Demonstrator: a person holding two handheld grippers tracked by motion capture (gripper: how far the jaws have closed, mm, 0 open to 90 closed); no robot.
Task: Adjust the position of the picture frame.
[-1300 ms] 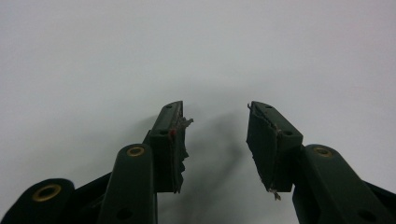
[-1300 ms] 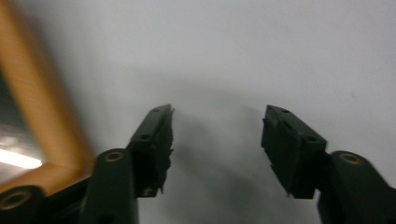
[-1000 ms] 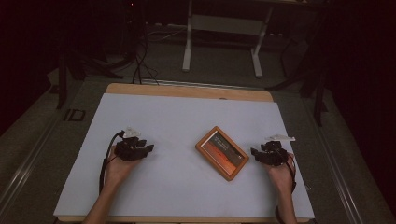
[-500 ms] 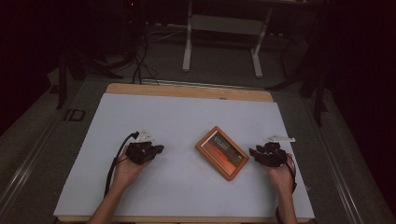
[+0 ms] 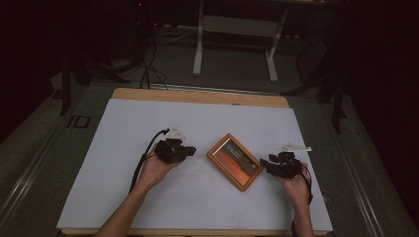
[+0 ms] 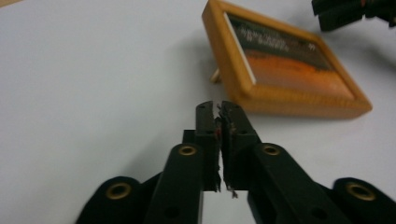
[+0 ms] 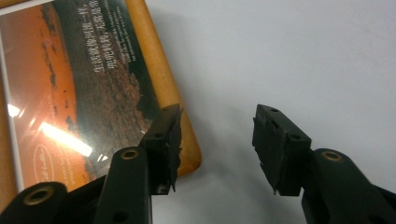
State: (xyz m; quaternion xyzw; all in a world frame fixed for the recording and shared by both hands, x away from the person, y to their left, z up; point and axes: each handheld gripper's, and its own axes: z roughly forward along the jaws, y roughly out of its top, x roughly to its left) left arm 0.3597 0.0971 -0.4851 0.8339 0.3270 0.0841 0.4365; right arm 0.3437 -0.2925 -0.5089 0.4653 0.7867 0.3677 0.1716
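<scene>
On my left, the left gripper (image 5: 190, 149) sits over the white counter (image 5: 118, 148), near the frame (image 5: 234, 161) but apart from it. In the left gripper view its jaws are clenched almost together with nothing between them, having just parted a hair; their tips point at the near long edge of the frame.

The frame lies on the counter between my two grippers, turned at a slant, with a wooden border and an orange and dark picture under glass. In the left gripper view a small peg (image 6: 215, 76) shows beneath its edge.

On my right, the right gripper (image 5: 264, 164) is just beside the frame's corner. Its jaws are released and have just been opening; in the right gripper view one jaw overlaps that corner, the other stands over bare counter, and nothing is pinched.
</scene>
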